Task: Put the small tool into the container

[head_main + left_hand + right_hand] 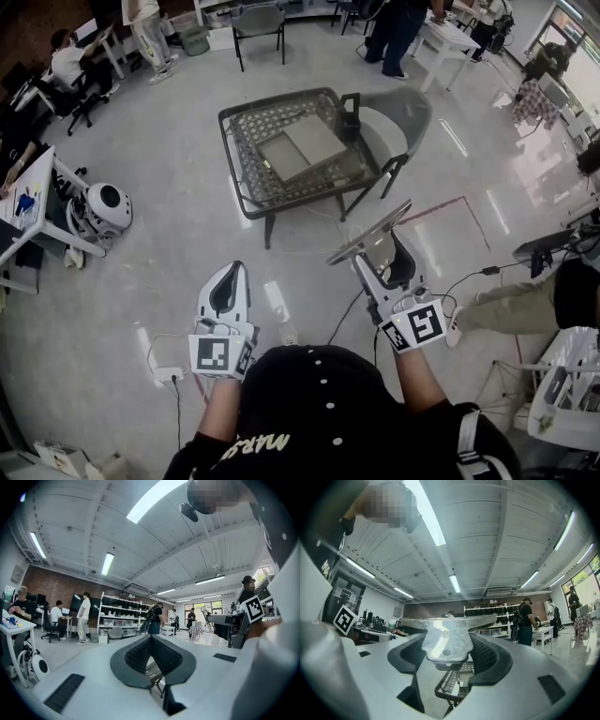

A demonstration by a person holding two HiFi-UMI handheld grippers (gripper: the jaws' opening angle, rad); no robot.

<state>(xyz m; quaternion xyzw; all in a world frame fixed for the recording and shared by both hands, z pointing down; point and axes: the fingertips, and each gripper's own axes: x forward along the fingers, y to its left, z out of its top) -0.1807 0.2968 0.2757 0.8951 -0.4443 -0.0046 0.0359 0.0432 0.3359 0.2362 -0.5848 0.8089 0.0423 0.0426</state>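
Note:
The small tool [370, 232] is a flat metal scraper with a wide blade, held crosswise above the floor. My right gripper [380, 258] is shut on its handle end; in the right gripper view the blade [447, 634] spreads wide over the jaws of that gripper [449, 656]. A small black container [351, 120] stands at the far right corner of the black mesh table [246, 192], well ahead of both grippers. My left gripper [228, 274] hangs to the left, shut with nothing in it [151, 641].
Two grey flat slabs [302, 147] lie on the mesh table. A grey chair [405, 112] stands behind its right side. A white round robot [105, 208] and a white desk [37, 202] are at the left. Cables [469, 274] cross the floor at the right.

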